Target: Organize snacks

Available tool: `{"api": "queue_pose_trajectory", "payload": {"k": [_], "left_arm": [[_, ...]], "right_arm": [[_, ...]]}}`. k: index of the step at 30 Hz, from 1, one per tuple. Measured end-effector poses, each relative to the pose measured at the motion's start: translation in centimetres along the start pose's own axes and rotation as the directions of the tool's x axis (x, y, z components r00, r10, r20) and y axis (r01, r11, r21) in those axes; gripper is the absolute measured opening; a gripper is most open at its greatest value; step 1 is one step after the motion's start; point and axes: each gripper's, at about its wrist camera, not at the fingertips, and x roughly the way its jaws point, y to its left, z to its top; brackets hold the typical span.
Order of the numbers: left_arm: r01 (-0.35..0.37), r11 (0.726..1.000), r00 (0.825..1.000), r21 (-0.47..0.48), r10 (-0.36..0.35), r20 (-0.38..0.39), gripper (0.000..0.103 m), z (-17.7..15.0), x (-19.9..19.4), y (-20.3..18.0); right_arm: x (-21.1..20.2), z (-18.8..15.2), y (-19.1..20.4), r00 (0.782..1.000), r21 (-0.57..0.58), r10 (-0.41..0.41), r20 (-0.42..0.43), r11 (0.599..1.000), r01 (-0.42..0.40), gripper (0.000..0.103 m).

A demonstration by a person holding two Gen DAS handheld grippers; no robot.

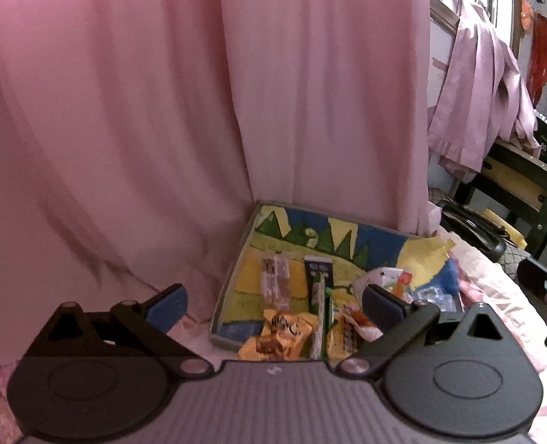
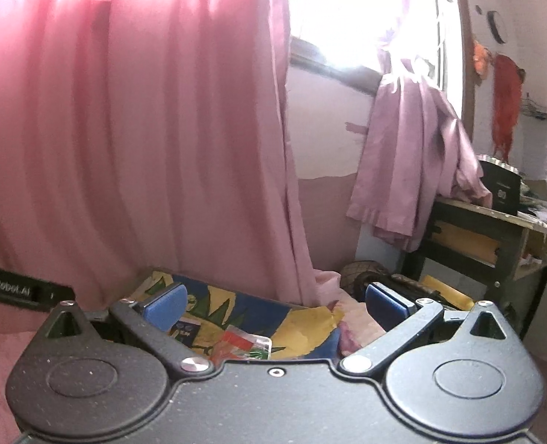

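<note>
A shallow tray point(image 1: 232, 273) with a blue, yellow and green painted lining sits on a pink bedspread against a pink curtain. In it lie a brown bar point(image 1: 275, 281), a dark bar point(image 1: 319, 283), an orange packet point(image 1: 282, 333), a green-edged stick point(image 1: 323, 325) and a white and red packet point(image 1: 388, 277). My left gripper point(image 1: 275, 303) is open and empty, hovering above the tray's near edge. My right gripper point(image 2: 275, 301) is open and empty above the tray point(image 2: 310, 323), where a red and white packet point(image 2: 242, 344) and a dark bar point(image 2: 184, 329) show.
The pink curtain point(image 1: 162, 111) hangs right behind the tray. A dark wooden table point(image 2: 495, 233) with draped lilac cloth point(image 2: 414, 155) stands at the right. Bags and a wheel point(image 2: 365, 270) lie on the floor beside the bed. The other gripper's body point(image 2: 14, 286) shows at the left.
</note>
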Motion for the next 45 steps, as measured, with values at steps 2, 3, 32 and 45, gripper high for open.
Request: {"api": "queue_pose_trajectory", "payload": {"k": [2,3,32,45], "left_arm": [[0.005,1.000,1.000,0.007,-0.004,-0.004,0.103,-0.4,-0.6,0.1],[0.005,1.000,1.000,0.012,-0.005,-0.003,0.103,-0.5,-0.8,0.1],[-0.009,0.997,0.996,0.073,0.003,0.084,0.103,-4.2,-6.4,1.3],[-0.027,1.000,0.997,-0.004,0.027,0.078,0.103,-7.5,-8.4,3.6]], "right_arm": [[-0.7,0.0,-0.1,1.000,0.008,-0.003,0.004,1.000,0.003,0.102],[-1.0,-0.1,-0.1,1.000,0.010,-0.003,0.005,1.000,0.003,0.102],[-5.2,-1.9,-0.1,1.000,0.094,0.003,-0.026,0.996,-0.001,0.102],[-7.4,-4.8,0.6,0.995,0.102,0.042,-0.088,0.994,-0.033,0.102]]}}
